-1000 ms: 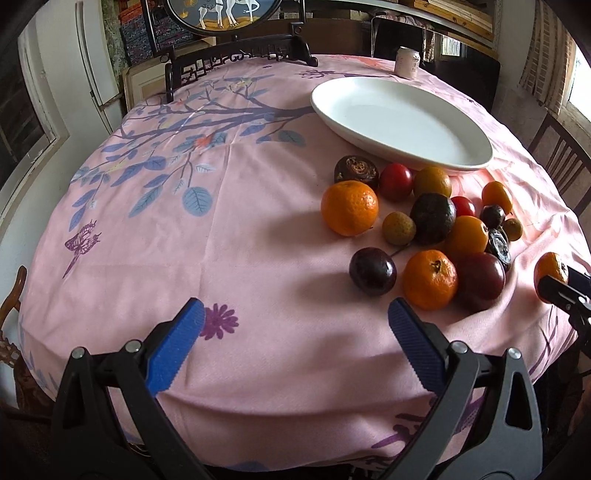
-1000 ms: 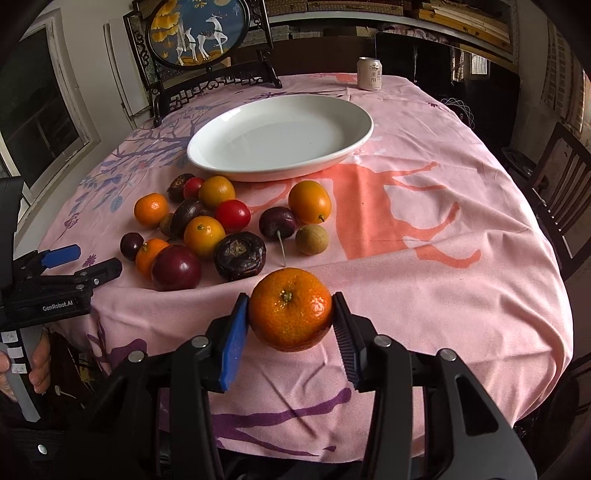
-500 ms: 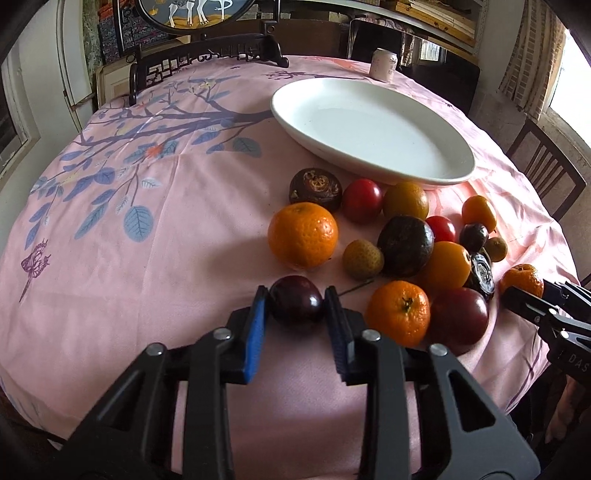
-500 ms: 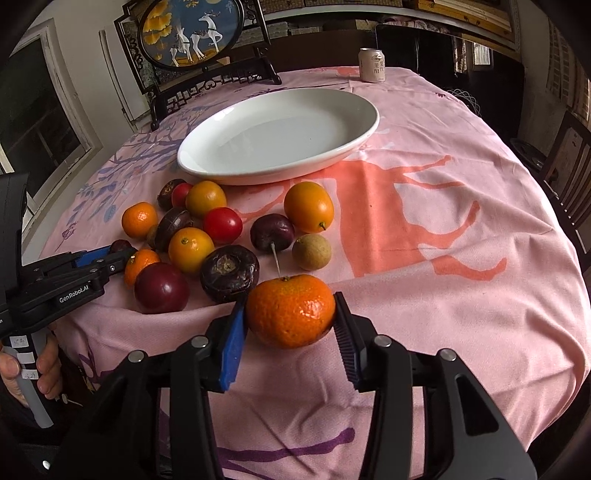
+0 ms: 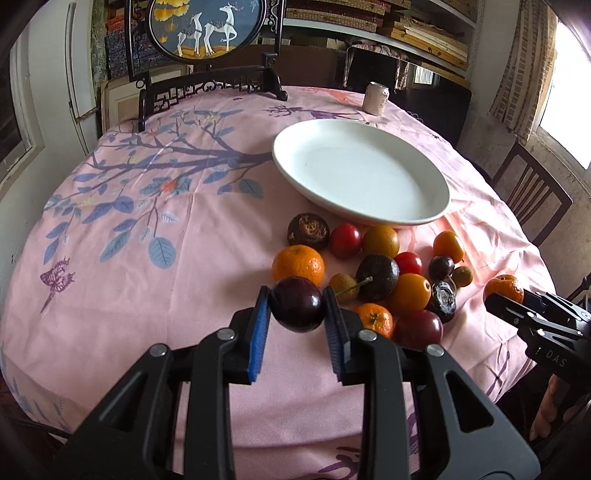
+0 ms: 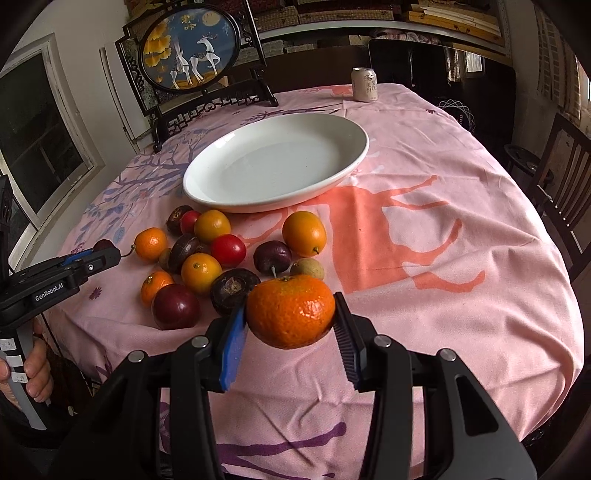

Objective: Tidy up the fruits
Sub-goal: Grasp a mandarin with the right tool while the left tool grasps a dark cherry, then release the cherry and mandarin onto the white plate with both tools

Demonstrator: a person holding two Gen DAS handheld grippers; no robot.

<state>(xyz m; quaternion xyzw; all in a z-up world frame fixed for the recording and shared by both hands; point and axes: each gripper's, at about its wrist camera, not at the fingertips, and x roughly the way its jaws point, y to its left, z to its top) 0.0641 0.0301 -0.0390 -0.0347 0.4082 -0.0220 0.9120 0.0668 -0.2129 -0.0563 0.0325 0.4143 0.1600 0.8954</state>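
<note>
My left gripper is shut on a dark purple plum and holds it above the pink cloth, near the fruit pile. My right gripper is shut on an orange mandarin, lifted above the cloth in front of the pile. The mandarin also shows in the left wrist view, and the left gripper shows in the right wrist view. A large white oval plate lies empty beyond the fruits.
A drink can stands at the far side of the round table. A framed deer picture on a dark stand is at the back left. Wooden chairs stand to the right.
My left gripper moved in, closed on the dark plum and lifted it off the cloth. My right gripper kept the mandarin and moved it slightly forward and up.
</note>
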